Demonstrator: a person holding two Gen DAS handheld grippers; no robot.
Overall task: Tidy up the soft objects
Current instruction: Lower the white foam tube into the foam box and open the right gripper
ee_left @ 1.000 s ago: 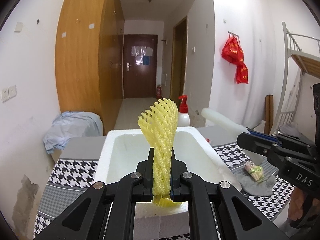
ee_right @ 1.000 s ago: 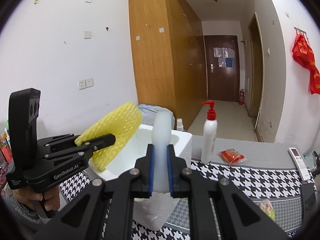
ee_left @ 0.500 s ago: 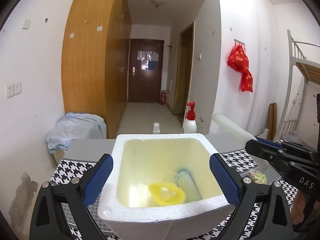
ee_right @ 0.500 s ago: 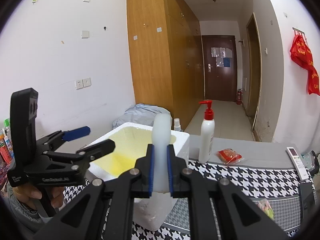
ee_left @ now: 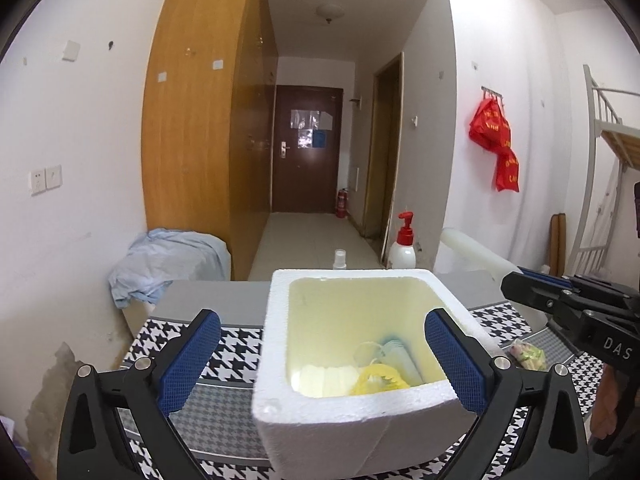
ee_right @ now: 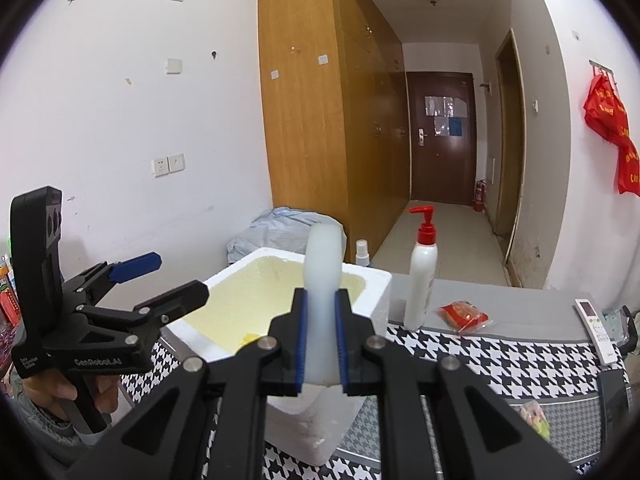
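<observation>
A white foam box (ee_left: 360, 416) stands on the houndstooth table; it also shows in the right wrist view (ee_right: 376, 280). Inside lie a yellow foam net (ee_left: 378, 378), a white foam piece and clear soft packaging. My left gripper (ee_left: 322, 360) is open and empty, its blue pads (ee_left: 188, 360) spread wide before the box. My right gripper (ee_right: 320, 344) is shut on a white foam roll (ee_right: 323, 272), held upright at the right of the box; the roll also shows in the left wrist view (ee_left: 472, 256).
A pump bottle (ee_right: 420, 280) and a small spray bottle (ee_right: 362, 254) stand behind the box. A red packet (ee_right: 464, 314), a remote (ee_right: 596, 330) and a small wrapped item (ee_right: 534, 418) lie on the cloth to the right. A blue cloth pile (ee_left: 168, 258) sits left.
My left gripper opened and dropped the yellow foam net into the box, then drew back and left. My right gripper kept hold of the white foam roll, nearly still.
</observation>
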